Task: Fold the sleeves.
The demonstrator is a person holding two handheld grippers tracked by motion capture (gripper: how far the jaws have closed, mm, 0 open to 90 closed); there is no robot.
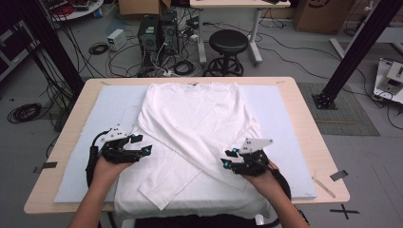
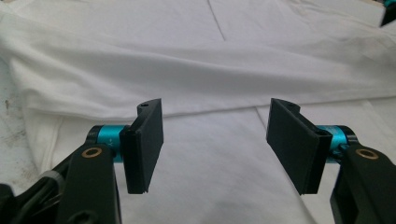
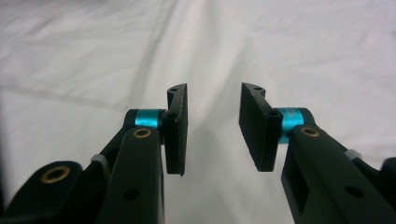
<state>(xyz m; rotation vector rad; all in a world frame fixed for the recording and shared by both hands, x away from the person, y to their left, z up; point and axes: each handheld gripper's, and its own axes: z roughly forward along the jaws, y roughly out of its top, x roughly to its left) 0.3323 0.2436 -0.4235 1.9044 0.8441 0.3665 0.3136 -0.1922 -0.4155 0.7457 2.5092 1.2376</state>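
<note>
Both the left gripper point(image 1: 145, 144) and the right gripper point(image 1: 228, 158) hover, jaws apart and empty, over the white shirt point(image 1: 195, 118); its hem overhangs the table point(image 1: 313, 142)'s near edge.

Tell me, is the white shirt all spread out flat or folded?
Partly folded: the white shirt lies on the table with one long sleeve crossed over its body.

- high view looks forward and down over the whole table point(image 1: 304, 102).
- both gripper views ride low and close, sharing the white shirt point(image 1: 195, 118) point(image 2: 224, 60) point(image 3: 280, 46).
</note>
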